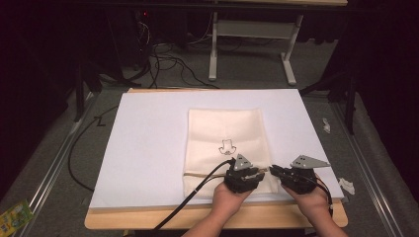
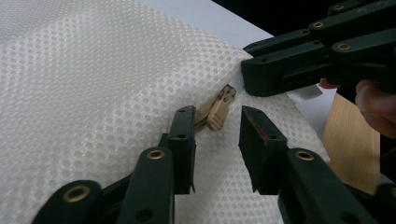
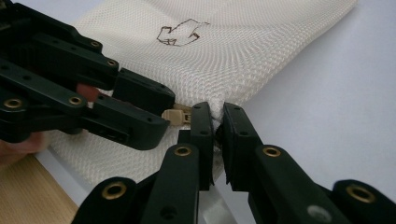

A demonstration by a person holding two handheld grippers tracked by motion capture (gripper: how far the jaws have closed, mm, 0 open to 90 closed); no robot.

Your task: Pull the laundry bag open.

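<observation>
High view: a cream mesh bag (image 1: 226, 148) lies flat on a white sheet (image 1: 148, 148) that covers a wooden table (image 1: 212, 217), with a small dark outline drawing (image 1: 227, 146) near the bag's middle. Both forearms come in from the near edge, and the hands sit close together at the bag's near right corner. The left hand (image 1: 228, 197) holds the left gripper (image 1: 260, 172) low over the bag, pointed toward the right; its cable (image 1: 192, 195) trails back off the near edge. The right hand (image 1: 310, 200) holds the right gripper (image 1: 274, 170) just beside it, pointed left toward the bag's edge, so the two tips nearly meet.

Left gripper view: the left gripper (image 2: 217, 133) has its jaws parted, spread either side of a tan zipper pull (image 2: 219, 109) that lies on the mesh; neither jaw grips it. The right gripper (image 2: 250, 77) reaches in from the upper right, at the bag's corner.

Right gripper view: the right gripper (image 3: 218, 123) has its jaws pressed together on the corner of the mesh bag (image 3: 224, 60), pinching a fold of fabric. The zipper pull (image 3: 176, 115) lies just to the left of the pinch, with the left gripper (image 3: 161, 109) beside it.
</observation>
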